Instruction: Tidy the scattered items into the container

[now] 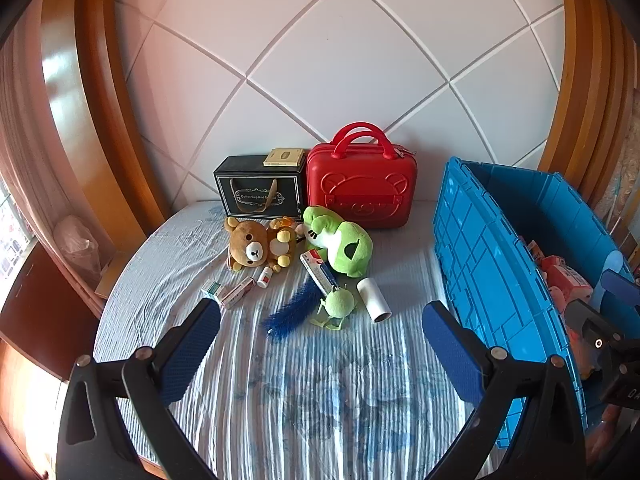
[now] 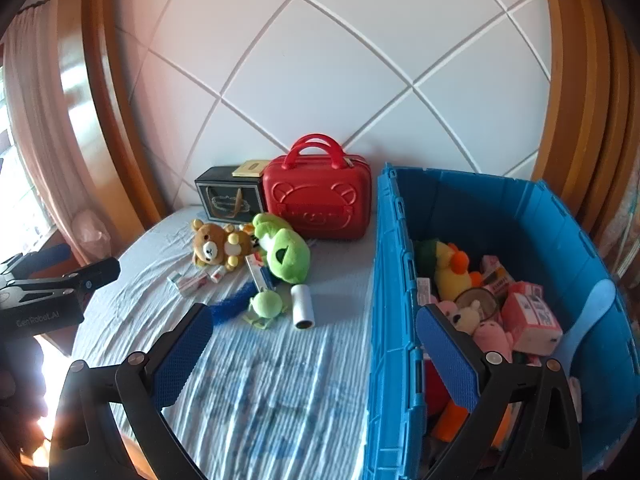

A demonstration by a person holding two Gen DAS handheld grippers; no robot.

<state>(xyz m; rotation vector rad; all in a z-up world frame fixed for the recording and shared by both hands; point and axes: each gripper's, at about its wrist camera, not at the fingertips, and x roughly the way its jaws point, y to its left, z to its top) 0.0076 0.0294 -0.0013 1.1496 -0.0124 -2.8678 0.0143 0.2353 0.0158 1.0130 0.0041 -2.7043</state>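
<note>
Scattered on the striped bed sheet lie a brown bear plush [image 1: 250, 246], a green frog plush [image 1: 340, 244], a small green one-eyed plush [image 1: 338, 304], a white roll [image 1: 374, 300], a blue feather [image 1: 292, 310], a long toothpaste box [image 1: 320, 272] and small boxes [image 1: 236, 292]. The blue crate [image 1: 492, 272] stands at the right. My left gripper [image 1: 320, 312] hangs open and empty in front of the pile. My right gripper [image 2: 316, 316] is open and empty too, straddling the near wall of the crate [image 2: 386, 280], which holds a yellow duck plush [image 2: 450, 272], pink plush [image 2: 492, 338] and pink boxes [image 2: 532, 320].
A red hard case [image 1: 362, 188] and a black gift box [image 1: 260, 192] stand against the white padded headboard behind the pile. Wooden frame posts flank the bed. The bed edge drops off at the left, with a dark cabinet [image 1: 40, 312] beyond.
</note>
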